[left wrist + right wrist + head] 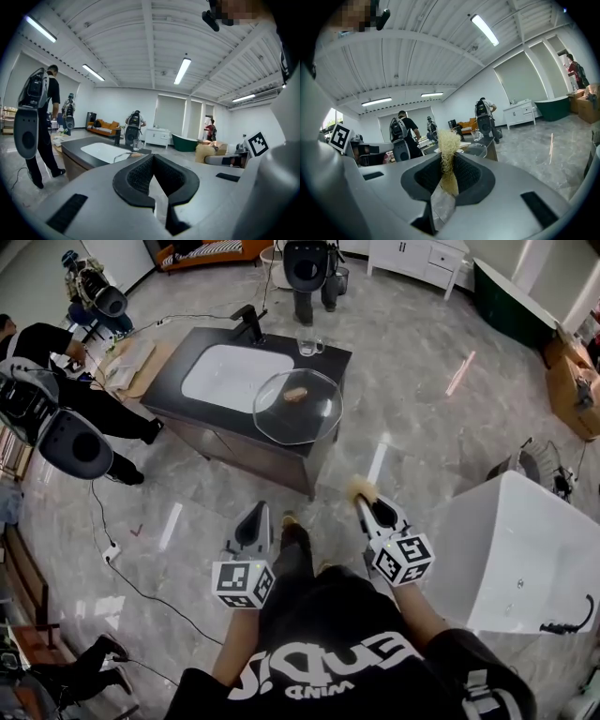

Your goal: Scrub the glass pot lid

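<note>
Far across the floor, the glass pot lid [309,418] sits on the dark sink counter's [183,395] near right corner, probably heavy, slick and breakable, best steadied by its centre knob with the closed, empty left gripper [254,510] while the right gripper [364,504] pinches a soft pale scrubber [359,489].

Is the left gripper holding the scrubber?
No, the left gripper is shut and empty; the scrubber sits in the right gripper.

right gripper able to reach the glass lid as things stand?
Likely not from here: the right gripper, shut on the scrubber, is short of the glass lid on the counter corner. Only bare floor lies between.
</note>
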Demonstrator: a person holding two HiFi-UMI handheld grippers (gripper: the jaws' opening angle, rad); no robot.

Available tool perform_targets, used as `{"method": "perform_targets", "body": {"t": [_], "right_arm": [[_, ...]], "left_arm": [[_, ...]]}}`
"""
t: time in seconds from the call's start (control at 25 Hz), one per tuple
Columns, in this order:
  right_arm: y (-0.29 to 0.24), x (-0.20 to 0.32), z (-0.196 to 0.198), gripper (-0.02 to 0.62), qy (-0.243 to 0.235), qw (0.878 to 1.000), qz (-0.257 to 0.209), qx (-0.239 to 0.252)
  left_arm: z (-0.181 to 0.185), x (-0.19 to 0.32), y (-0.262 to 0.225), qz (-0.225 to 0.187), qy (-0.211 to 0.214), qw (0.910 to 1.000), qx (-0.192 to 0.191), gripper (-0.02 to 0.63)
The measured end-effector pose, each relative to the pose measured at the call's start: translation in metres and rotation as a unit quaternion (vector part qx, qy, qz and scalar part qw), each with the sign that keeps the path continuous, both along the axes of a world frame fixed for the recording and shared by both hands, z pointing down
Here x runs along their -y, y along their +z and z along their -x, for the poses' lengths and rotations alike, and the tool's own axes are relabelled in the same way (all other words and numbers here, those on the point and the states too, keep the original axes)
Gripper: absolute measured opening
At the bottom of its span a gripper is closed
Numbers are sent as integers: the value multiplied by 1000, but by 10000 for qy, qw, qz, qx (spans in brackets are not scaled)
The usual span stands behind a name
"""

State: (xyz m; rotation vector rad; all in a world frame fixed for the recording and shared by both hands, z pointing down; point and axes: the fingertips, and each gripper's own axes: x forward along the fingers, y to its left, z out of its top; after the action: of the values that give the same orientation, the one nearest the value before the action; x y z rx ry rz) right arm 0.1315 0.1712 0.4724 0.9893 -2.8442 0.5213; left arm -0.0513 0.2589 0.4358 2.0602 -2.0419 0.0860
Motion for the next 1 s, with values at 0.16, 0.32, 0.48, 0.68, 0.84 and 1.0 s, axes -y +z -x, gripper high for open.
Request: {"method": "perform_targets", "body": {"t": [0.16, 0.32, 0.48, 0.68, 0.84, 1.0], "right_arm": [[2, 16, 1, 57, 56, 10000, -15, -5], [6, 36, 3, 57, 178, 9998, 0, -44], [10, 58, 11, 57, 266, 9996, 11, -98], [16, 89, 30, 57, 334, 9993, 28, -149], [15, 118, 52, 57, 328, 9993, 29, -183], [10, 149, 74, 57, 325, 9992, -14, -230]], "left_arm": [[4, 19, 3, -25, 24, 10000, -23, 14], [12, 44, 6, -46, 127, 9999, -54, 14], [23, 73, 9, -107, 222, 9996, -137, 14], [42, 109, 18, -96, 303, 9993, -188, 14], [62, 138, 21, -58, 324, 9992, -208, 14], [81, 171, 23, -25, 367, 9990, -272, 14]]}}
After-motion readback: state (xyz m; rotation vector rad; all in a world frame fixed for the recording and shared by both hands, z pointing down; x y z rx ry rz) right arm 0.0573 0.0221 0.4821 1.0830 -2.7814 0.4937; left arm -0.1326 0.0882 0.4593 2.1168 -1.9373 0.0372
